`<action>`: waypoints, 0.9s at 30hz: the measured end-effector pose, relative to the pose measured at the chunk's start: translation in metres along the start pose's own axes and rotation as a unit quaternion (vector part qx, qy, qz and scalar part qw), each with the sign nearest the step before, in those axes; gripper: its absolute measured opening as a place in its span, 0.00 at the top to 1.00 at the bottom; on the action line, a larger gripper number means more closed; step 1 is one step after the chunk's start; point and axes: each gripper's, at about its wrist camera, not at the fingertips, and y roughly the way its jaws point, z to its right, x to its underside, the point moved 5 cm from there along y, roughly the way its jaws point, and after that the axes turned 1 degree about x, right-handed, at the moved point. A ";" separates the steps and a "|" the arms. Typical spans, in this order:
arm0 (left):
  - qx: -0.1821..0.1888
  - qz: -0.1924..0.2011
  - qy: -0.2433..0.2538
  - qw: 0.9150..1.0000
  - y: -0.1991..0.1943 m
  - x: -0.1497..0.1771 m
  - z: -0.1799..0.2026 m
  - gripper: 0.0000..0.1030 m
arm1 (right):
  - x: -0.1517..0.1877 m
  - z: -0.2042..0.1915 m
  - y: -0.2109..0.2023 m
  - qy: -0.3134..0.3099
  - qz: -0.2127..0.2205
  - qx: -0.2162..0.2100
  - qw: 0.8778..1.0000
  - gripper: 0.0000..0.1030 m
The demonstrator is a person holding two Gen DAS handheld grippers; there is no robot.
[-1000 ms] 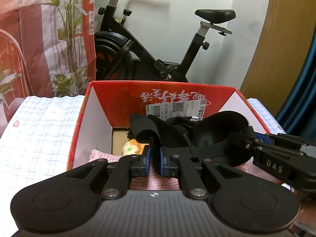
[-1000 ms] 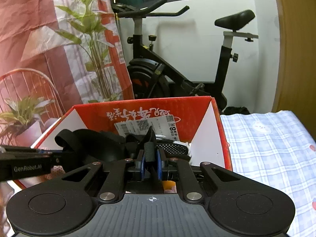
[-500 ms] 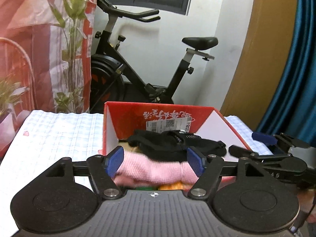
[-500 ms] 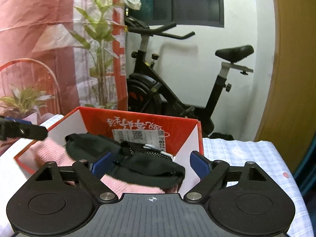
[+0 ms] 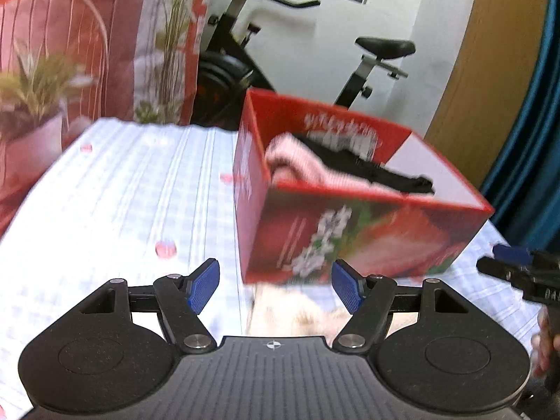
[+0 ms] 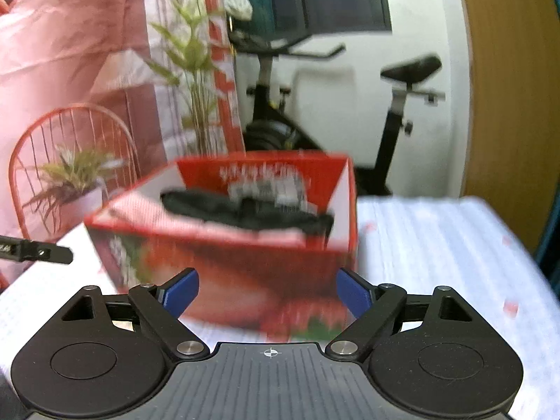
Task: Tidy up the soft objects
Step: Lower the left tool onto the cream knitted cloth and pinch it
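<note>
A red cardboard box (image 5: 350,234) (image 6: 231,259) stands on the checked cloth. Inside it a black soft item (image 5: 378,171) (image 6: 245,210) lies over a pink knitted cloth (image 5: 304,166). My left gripper (image 5: 274,285) is open and empty, held back from the box's near wall. A pale furry thing (image 5: 301,318) lies blurred on the cloth just below its fingers. My right gripper (image 6: 267,288) is also open and empty, facing the box's front. Each gripper shows at the edge of the other's view: the right gripper (image 5: 518,273) and the left gripper (image 6: 35,250).
A checked tablecloth (image 5: 115,203) (image 6: 437,245) covers the table on both sides of the box. Behind stand an exercise bike (image 6: 350,105), a potted plant (image 6: 77,178), a red wire chair (image 5: 52,35) and a pink curtain. A person's fingers (image 5: 542,343) show at the right edge.
Both grippers were shut on the black item over the box, then opened and let it drop in. Both have since pulled back from the box, which now looks smaller and farther.
</note>
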 end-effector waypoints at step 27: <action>-0.019 -0.055 -0.005 0.998 0.039 0.064 0.026 0.77 | 0.094 0.018 0.011 0.097 -0.075 -0.017 0.992 0.56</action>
